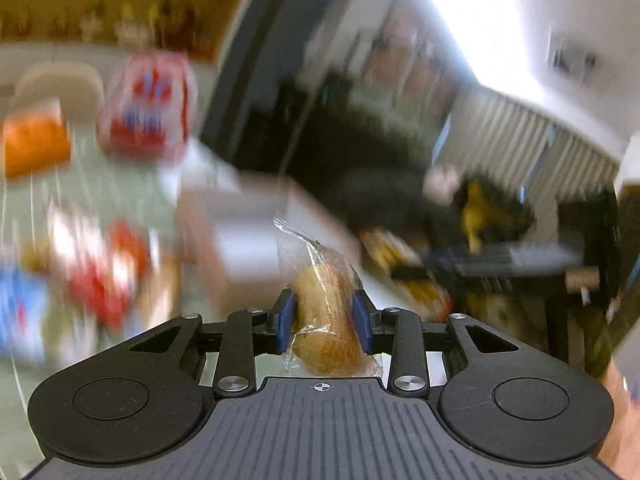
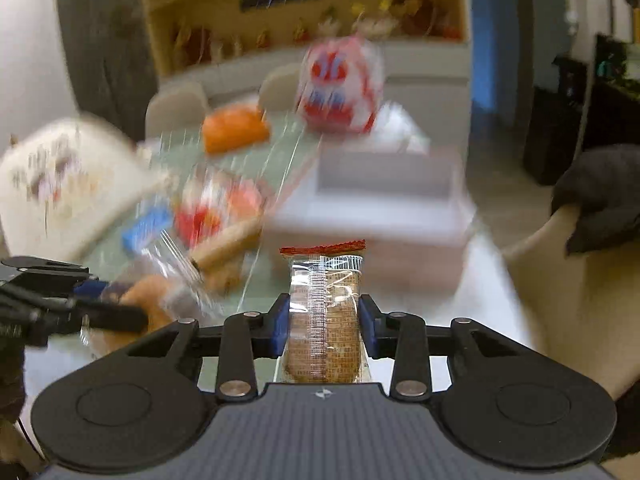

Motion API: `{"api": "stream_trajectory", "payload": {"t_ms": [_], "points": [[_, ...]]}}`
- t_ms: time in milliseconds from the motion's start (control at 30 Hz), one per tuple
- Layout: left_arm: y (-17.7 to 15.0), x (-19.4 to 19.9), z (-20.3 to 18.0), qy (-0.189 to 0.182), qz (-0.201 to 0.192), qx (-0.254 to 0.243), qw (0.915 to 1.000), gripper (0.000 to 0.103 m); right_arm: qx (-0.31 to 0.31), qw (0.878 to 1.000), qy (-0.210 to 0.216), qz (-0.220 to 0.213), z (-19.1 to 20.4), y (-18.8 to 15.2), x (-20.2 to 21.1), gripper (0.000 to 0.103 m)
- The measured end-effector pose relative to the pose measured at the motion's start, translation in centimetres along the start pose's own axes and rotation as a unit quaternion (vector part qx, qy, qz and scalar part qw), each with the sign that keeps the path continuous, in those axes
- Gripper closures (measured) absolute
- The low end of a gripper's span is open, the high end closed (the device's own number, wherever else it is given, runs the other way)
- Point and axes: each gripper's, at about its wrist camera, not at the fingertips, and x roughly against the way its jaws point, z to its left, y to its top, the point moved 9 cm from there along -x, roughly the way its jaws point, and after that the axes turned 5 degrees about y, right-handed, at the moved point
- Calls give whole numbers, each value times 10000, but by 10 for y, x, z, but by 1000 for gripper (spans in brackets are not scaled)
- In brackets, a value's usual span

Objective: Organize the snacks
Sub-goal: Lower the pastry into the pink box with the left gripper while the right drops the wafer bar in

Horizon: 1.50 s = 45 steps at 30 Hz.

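My left gripper [image 1: 325,320] is shut on a small bun in a clear wrapper [image 1: 326,320], held upright above the table; its blue pads [image 1: 285,320] press both sides. My right gripper [image 2: 325,326] is shut on a cracker pack [image 2: 324,316] in clear wrap with a red top seal, also upright. In the right wrist view the left gripper [image 2: 100,304] shows at the lower left with its wrapped bun [image 2: 160,292]. A pale open box [image 2: 380,196] stands on the table just beyond both grippers. Blurred snack packs [image 2: 216,216] lie to its left.
A red-and-white bag [image 2: 340,84] and an orange pack [image 2: 234,128] sit at the table's far side. A white printed bag [image 2: 68,176] lies at the left. Chairs [image 2: 176,108] stand behind the glass table [image 2: 280,152]; a beige chair with dark cloth [image 2: 596,196] is at right.
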Motion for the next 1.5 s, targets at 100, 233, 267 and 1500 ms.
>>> {"api": "stream_trajectory", "payload": {"t_ms": [100, 233, 267, 1500], "points": [[66, -29, 15, 32, -463, 284, 9985, 66, -138, 9987, -150, -468, -17, 58, 19, 68], [94, -111, 44, 299, -214, 544, 9978, 66, -336, 9972, -301, -590, -39, 116, 6, 68], [92, -135, 51, 312, -59, 605, 9977, 66, -368, 9968, -396, -586, -46, 125, -3, 68], [-7, 35, 184, 1583, -336, 1336, 9777, 67, 83, 9988, 164, 444, 94, -2, -135, 41]]}}
